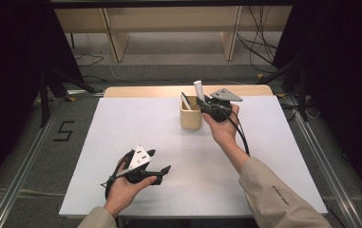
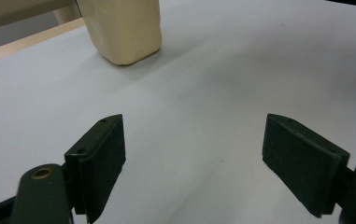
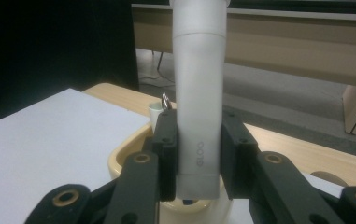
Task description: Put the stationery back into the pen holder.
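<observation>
The right gripper (image 3: 198,154) is clenched on an upright glue stick (image 3: 199,93) just above the cream cup (image 1: 190,115) at the table's far side, apparently mid-transfer, while the left gripper (image 1: 159,161) waits released near the front.

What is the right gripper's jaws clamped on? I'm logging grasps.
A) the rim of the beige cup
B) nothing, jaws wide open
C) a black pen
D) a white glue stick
D: the right gripper has its jaws pressed on both sides of the upright white glue stick over the beige cup.
</observation>
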`<state>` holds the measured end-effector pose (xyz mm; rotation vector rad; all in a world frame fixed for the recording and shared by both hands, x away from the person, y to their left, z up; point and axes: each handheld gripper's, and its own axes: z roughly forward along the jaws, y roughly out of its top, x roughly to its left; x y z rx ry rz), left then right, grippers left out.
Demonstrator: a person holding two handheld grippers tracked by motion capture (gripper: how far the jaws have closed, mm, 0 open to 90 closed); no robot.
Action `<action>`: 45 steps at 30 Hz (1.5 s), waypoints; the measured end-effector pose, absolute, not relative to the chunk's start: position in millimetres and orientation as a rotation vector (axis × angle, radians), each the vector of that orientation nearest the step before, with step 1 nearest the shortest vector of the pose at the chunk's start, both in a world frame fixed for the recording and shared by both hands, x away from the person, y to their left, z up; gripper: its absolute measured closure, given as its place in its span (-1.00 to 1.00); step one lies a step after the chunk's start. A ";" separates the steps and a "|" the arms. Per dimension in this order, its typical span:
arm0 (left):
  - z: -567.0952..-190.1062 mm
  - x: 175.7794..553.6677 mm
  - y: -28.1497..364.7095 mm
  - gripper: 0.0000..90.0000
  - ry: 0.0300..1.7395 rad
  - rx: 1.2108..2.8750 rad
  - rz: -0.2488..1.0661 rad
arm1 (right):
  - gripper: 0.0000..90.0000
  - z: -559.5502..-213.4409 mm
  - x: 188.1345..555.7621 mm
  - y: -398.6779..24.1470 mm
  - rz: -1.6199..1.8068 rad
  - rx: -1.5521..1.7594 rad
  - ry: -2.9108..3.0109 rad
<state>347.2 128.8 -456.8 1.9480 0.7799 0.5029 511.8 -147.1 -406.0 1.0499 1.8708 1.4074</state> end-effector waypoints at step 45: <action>-457.1 347.3 128.6 -0.53 0.778 1.952 0.498 | 0.59 -408.0 525.0 -136.9 1.368 1.074 1.880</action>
